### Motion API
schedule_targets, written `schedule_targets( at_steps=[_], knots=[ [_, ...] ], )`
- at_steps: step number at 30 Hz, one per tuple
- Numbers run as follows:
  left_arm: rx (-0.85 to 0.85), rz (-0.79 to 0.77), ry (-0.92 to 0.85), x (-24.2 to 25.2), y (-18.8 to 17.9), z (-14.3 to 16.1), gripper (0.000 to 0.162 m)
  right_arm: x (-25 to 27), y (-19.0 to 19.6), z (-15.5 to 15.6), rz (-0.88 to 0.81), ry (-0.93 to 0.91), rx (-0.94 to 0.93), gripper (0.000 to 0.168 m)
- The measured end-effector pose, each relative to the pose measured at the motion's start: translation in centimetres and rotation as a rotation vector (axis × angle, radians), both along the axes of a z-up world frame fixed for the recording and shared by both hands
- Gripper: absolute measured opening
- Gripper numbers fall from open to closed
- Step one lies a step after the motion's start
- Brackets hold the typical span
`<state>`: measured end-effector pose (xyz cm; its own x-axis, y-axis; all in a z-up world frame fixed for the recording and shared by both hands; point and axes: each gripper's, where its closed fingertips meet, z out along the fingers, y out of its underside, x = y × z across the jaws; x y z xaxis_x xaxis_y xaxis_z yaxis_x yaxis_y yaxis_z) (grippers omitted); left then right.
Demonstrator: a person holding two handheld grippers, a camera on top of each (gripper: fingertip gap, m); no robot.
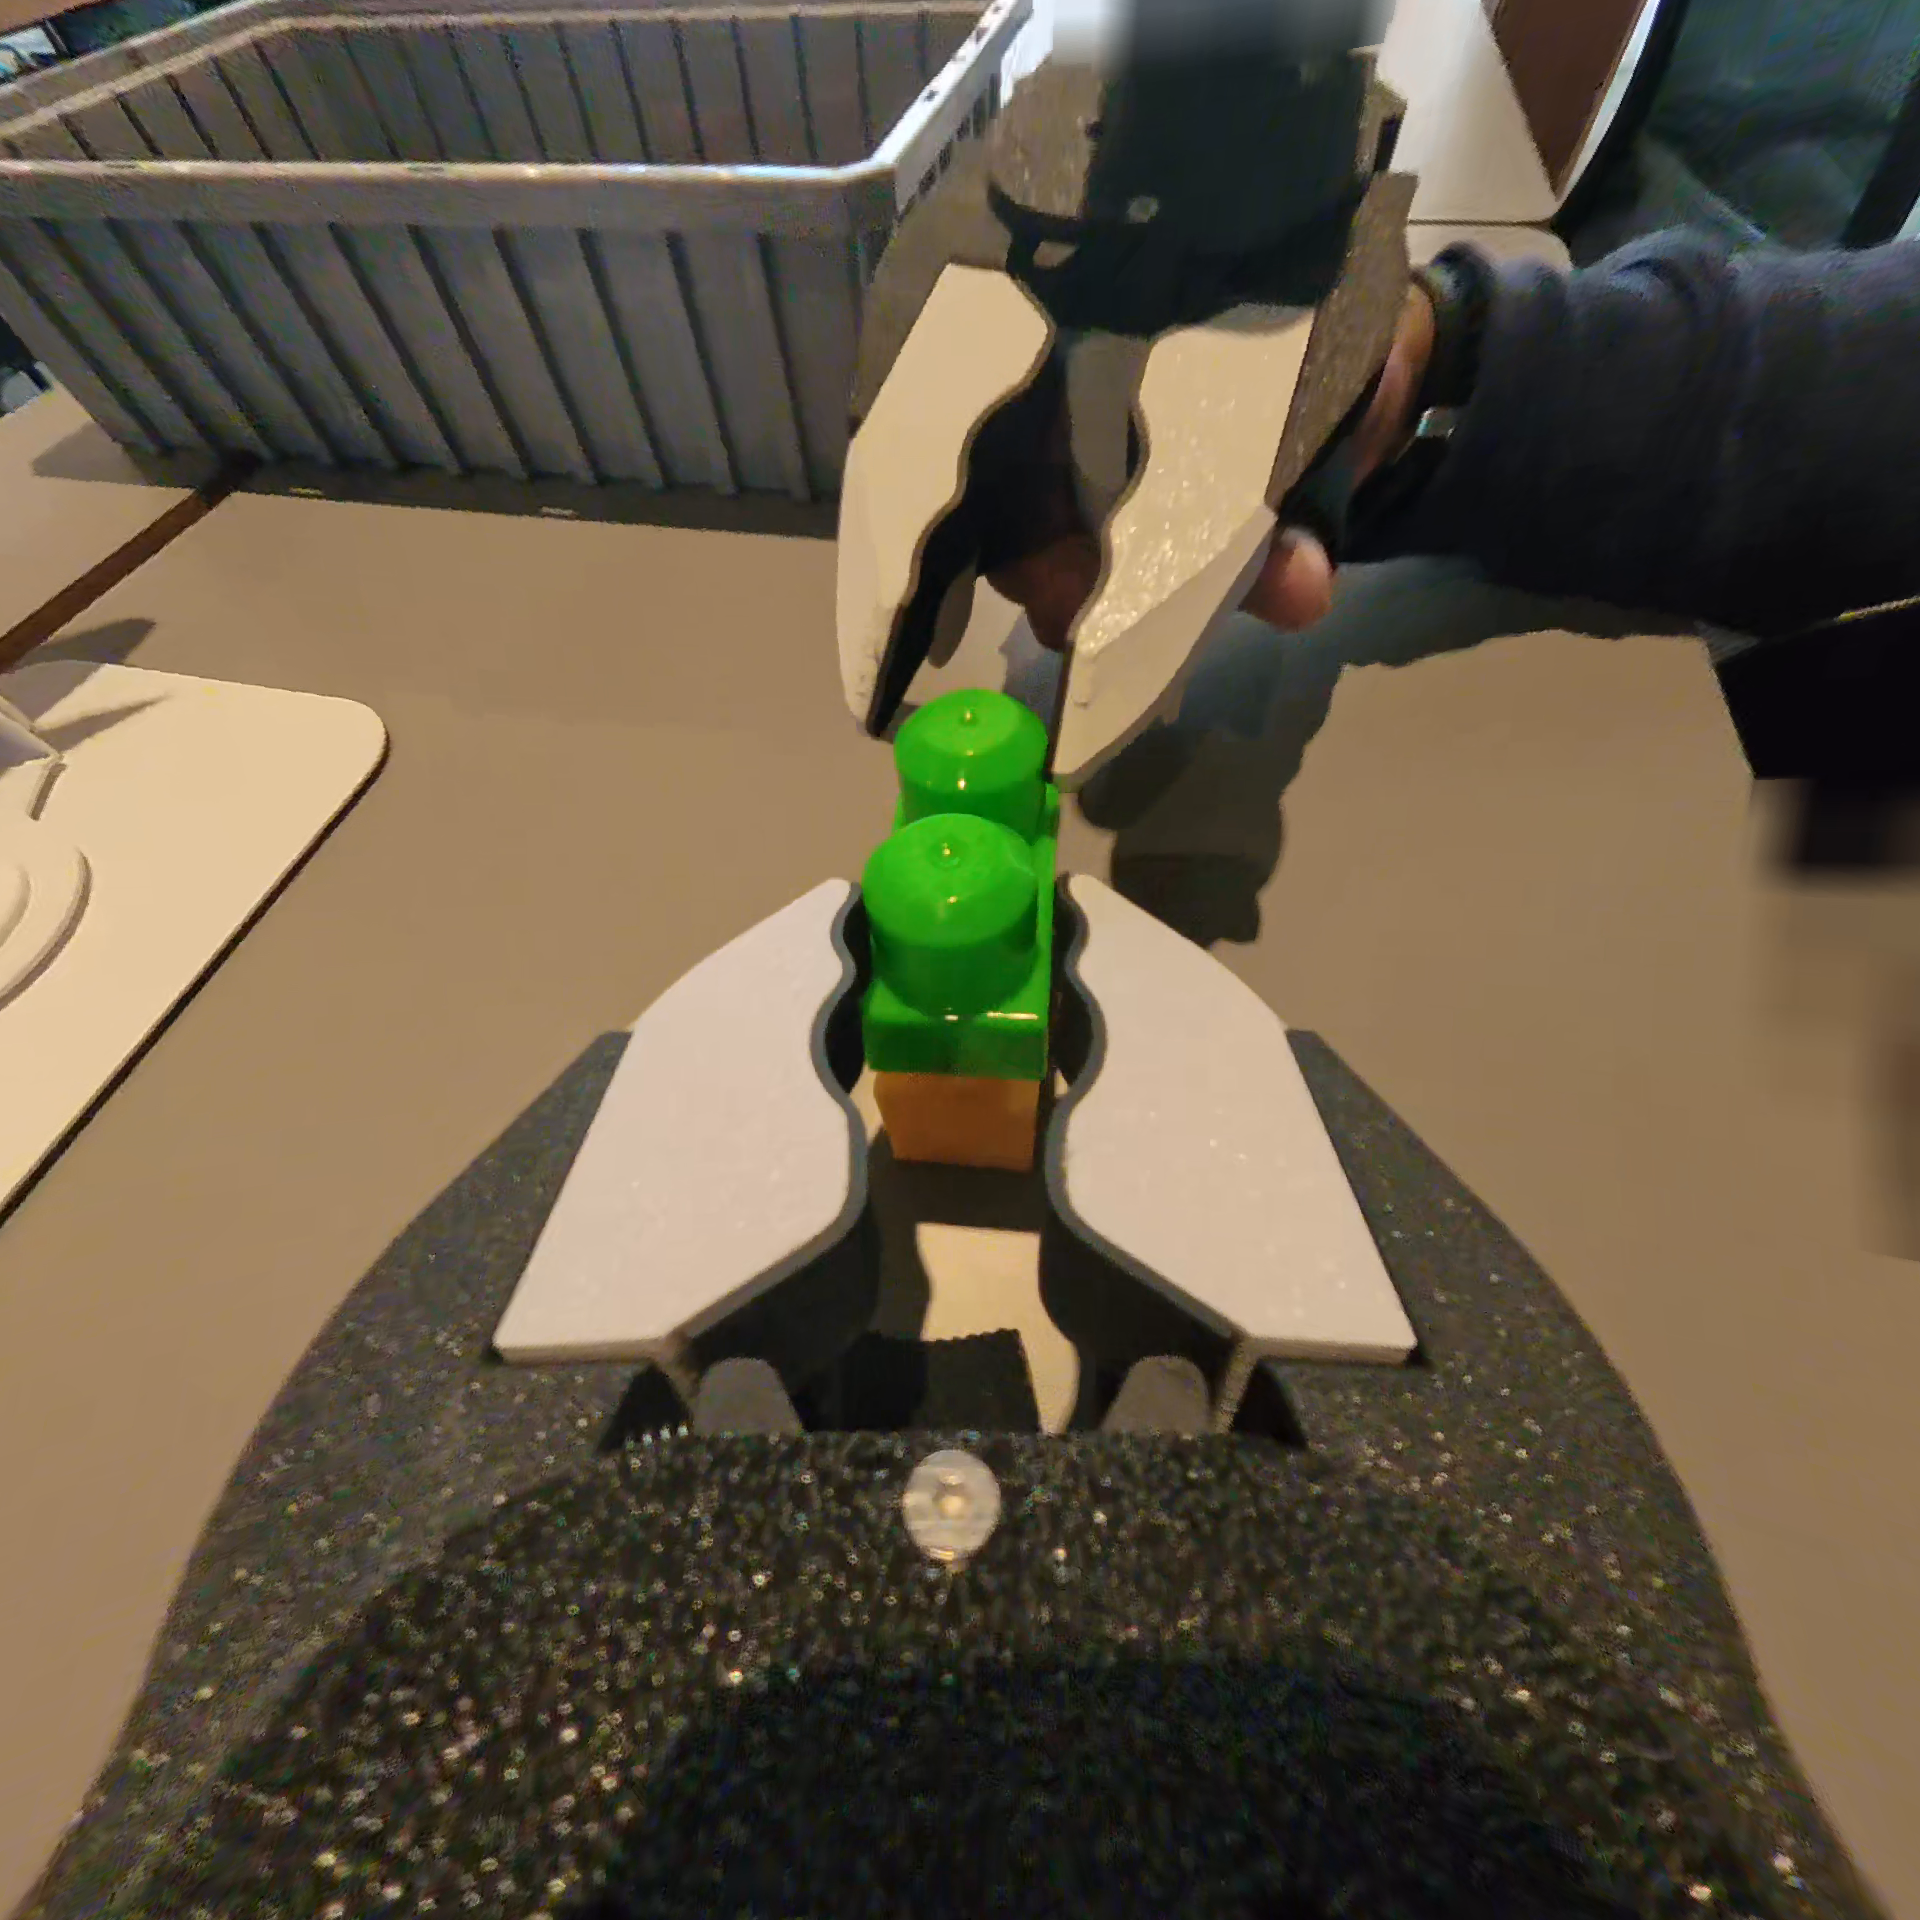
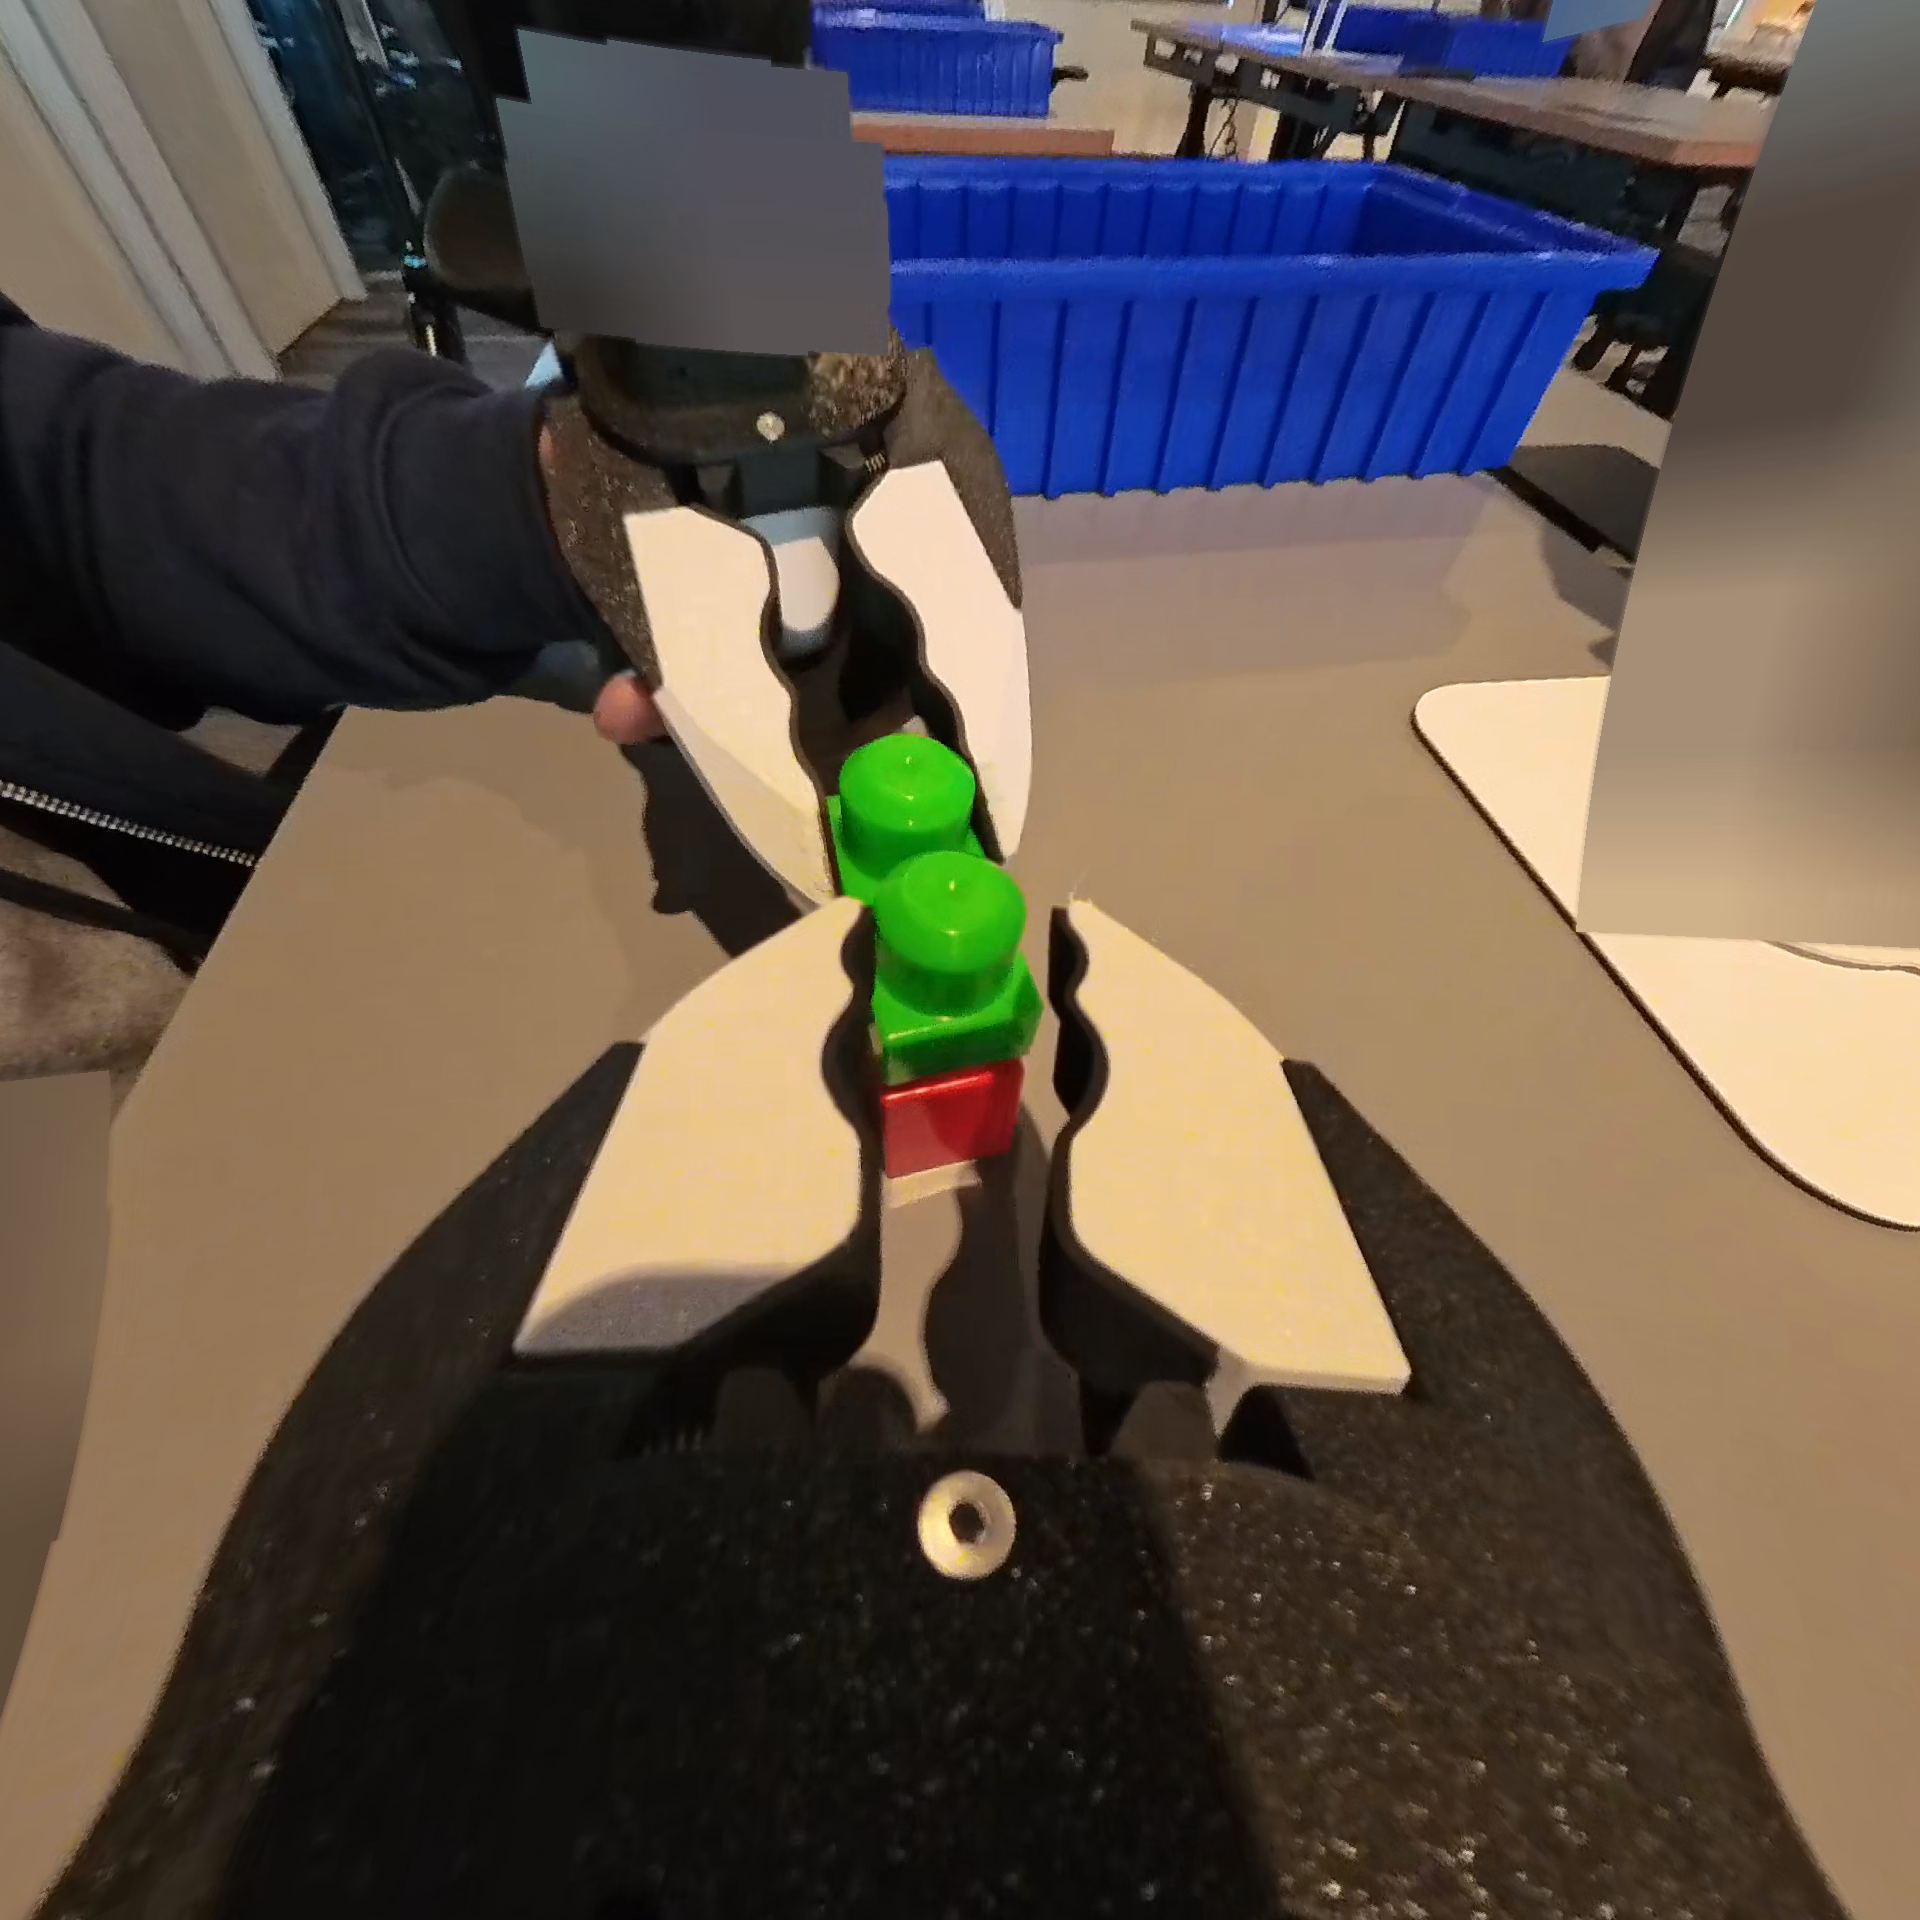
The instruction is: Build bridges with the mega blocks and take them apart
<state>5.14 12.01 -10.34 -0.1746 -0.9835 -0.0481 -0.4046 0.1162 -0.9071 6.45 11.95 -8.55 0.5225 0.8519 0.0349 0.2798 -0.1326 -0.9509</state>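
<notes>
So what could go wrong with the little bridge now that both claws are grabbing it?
Both the left gripper and the right gripper sit around the green block, one at each end. If they pull unevenly, it might pop off crooked.

The orange block and red block underneath are small legs, so they could tip over or lift along with the green one.

The grippers' tips are close together and might bump.

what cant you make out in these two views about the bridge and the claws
- Left wrist view: the red block is out of sight behind the green block; only the orange block shows.
- Right wrist view: the orange block is hidden likewise; only the red block shows.
- Both views: whether the left claw and right claw press the blocks or just flank them is unclear.
- Grey bin: contents hidden by its wall.
</notes>
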Motion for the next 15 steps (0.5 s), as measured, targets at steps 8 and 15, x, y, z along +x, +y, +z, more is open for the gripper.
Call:
schedule_targets(
  at_steps=[8, 15],
  knots=[
    [-0.055, -0.012, 0.008, -0.16, -0.01, -0.28, 0.033, -0.27, -0.29, -1.02, 0.021, -0.044, -0.019, 0.028],
    [-0.066, -0.020, -0.006, -0.13, -0.03, -0.35, 0.033, -0.21, -0.31, -1.15, 0.025, -0.012, -0.060, 0.027]
  ],
)
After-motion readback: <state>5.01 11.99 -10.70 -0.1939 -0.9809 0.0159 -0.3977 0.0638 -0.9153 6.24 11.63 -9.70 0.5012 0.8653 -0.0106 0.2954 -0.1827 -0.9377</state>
